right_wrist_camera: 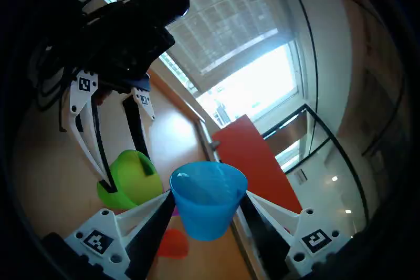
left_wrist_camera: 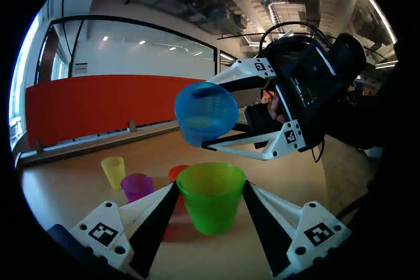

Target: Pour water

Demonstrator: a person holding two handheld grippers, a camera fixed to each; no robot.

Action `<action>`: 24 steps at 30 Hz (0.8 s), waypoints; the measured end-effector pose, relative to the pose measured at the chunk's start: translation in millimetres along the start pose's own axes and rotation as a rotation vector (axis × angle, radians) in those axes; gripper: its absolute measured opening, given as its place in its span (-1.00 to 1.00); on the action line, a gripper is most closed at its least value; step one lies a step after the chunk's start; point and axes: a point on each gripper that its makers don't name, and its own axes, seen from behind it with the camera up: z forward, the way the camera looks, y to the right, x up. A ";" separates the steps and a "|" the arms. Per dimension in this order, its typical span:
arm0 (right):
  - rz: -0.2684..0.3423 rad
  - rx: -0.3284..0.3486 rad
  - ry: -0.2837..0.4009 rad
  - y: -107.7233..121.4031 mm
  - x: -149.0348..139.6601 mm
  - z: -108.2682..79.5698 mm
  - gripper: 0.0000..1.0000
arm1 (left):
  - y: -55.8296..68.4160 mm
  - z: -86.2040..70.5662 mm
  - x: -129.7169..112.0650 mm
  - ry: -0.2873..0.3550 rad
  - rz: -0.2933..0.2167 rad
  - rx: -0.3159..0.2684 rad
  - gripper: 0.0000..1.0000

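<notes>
Green translucent plastic cup [left_wrist_camera: 211,206], clamped between both fingers of the left hand-held gripper [left_wrist_camera: 210,185]. Blue translucent plastic cup [left_wrist_camera: 205,112], gripped by the right hand-held gripper [left_wrist_camera: 206,116], tilted, above the green one and apart from it. Behind, on the wooden counter [left_wrist_camera: 68,190]: yellow plastic cup [left_wrist_camera: 113,170], purple plastic cup [left_wrist_camera: 136,185], red plastic cup [left_wrist_camera: 177,172].
</notes>
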 end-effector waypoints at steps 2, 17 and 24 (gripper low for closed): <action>-0.010 0.002 0.000 -0.2 0.4 0.5 0.77 | 0.4 0.0 0.4 0.000 0.000 -0.001 0.74; -0.077 0.003 -0.004 1.9 2.2 1.4 0.76 | 1.0 0.3 2.9 0.005 0.000 -0.004 0.74; -0.089 0.001 -0.006 2.9 1.9 0.9 0.76 | 1.5 0.2 3.3 0.006 0.001 -0.005 0.74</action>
